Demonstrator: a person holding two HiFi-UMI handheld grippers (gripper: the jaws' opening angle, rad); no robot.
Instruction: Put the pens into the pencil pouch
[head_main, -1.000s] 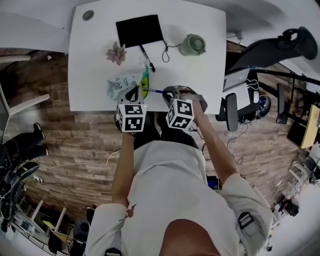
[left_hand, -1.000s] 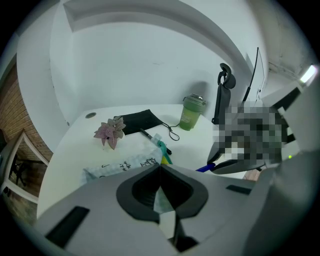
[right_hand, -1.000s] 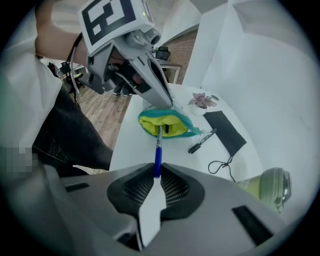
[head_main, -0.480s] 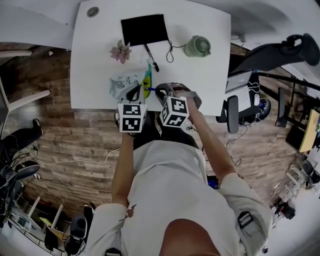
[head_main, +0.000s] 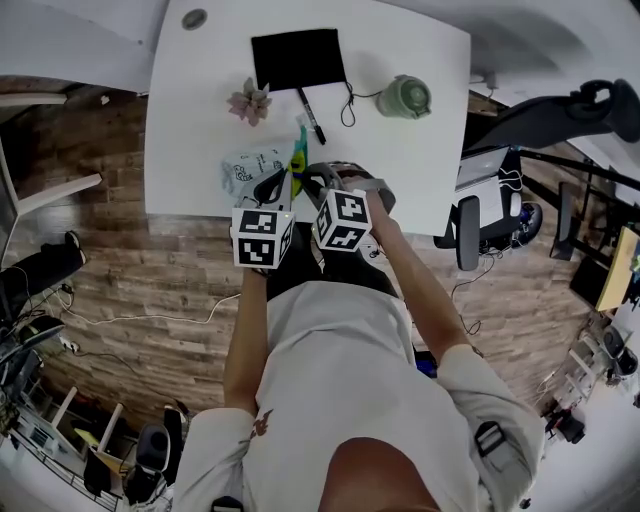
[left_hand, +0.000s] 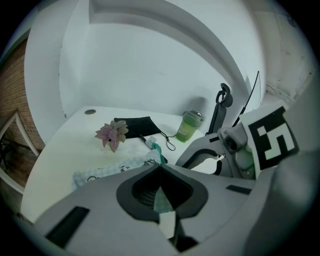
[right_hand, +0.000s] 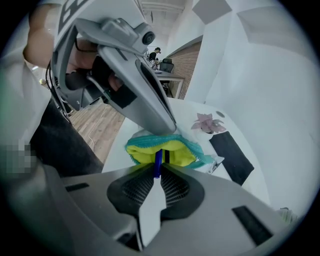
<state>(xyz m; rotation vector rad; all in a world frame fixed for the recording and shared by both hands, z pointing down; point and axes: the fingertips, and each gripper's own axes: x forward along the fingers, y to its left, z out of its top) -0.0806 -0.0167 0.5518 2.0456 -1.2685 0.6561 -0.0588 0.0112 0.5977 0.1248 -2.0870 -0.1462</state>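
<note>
The pale printed pencil pouch (head_main: 252, 168) lies near the table's front edge, its teal zip mouth with yellow lining (right_hand: 172, 150) held open. My left gripper (left_hand: 160, 169) is shut on the mouth's teal edge, a strip of fabric pinched between its jaws. My right gripper (right_hand: 159, 174) is shut on a blue pen (right_hand: 158, 161), whose far end reaches into the yellow opening. In the head view both grippers meet at the pouch's right end, left gripper (head_main: 276, 186) beside right gripper (head_main: 310, 182). A black pen (head_main: 310, 113) lies behind the pouch.
On the white table (head_main: 410, 160) stand a small pink plant (head_main: 250, 101), a black pad (head_main: 298, 58) and a green lidded cup (head_main: 405, 97) with a black cord. An office chair (head_main: 560, 100) is to the right. The table's front edge runs just below the pouch.
My right gripper has moved left with the blue pen, up to the pouch's open mouth. The left gripper has kept its hold on the pouch and barely shifted.
</note>
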